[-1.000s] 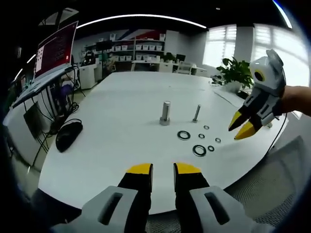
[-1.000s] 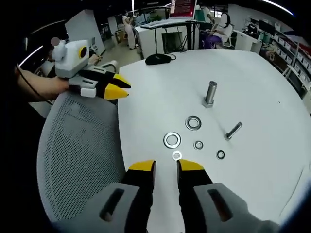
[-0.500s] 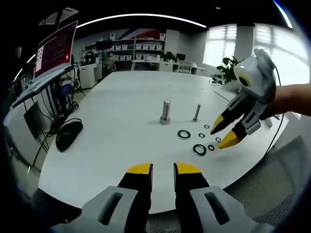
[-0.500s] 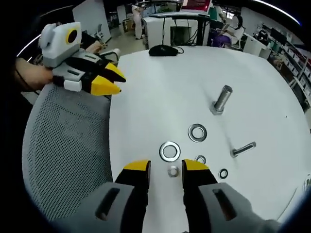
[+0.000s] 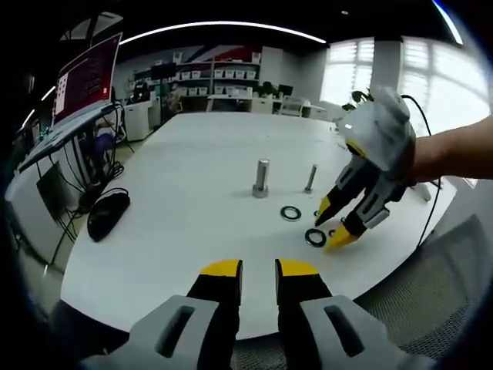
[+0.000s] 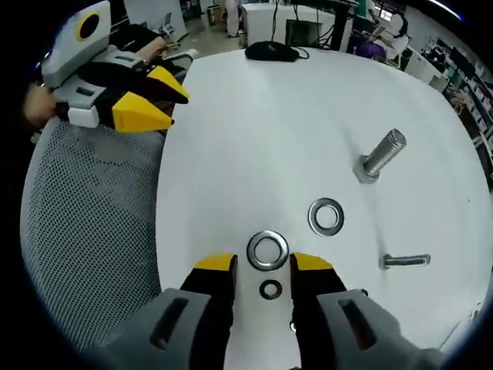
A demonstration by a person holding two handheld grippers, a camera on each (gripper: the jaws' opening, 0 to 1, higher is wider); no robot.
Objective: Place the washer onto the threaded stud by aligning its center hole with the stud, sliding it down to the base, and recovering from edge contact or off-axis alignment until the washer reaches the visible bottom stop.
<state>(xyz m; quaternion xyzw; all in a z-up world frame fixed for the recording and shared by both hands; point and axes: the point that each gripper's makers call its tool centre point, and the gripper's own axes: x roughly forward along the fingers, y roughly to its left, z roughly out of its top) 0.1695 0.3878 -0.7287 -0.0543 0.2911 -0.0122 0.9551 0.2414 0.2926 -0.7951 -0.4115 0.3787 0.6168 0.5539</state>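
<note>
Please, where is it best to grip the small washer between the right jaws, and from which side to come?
Probably by its rim, from above. The small washer lies flat on the table, so only its outer edge offers a hold. The right gripper already has one open jaw on each side of it; closing on two opposite edge points looks right. The large washer lies just ahead, so keep the jaws short of it.

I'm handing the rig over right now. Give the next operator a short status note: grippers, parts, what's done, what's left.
Right gripper: open, low over the table, a small washer between its jaws, a large washer just beyond its tips.
Left gripper: open, empty, back at the table edge.
Thick stud stands bare; thin bolt and another large washer nearby.
Done: nothing gripped or placed.
Left: grip washer, align, slide to base.
</note>
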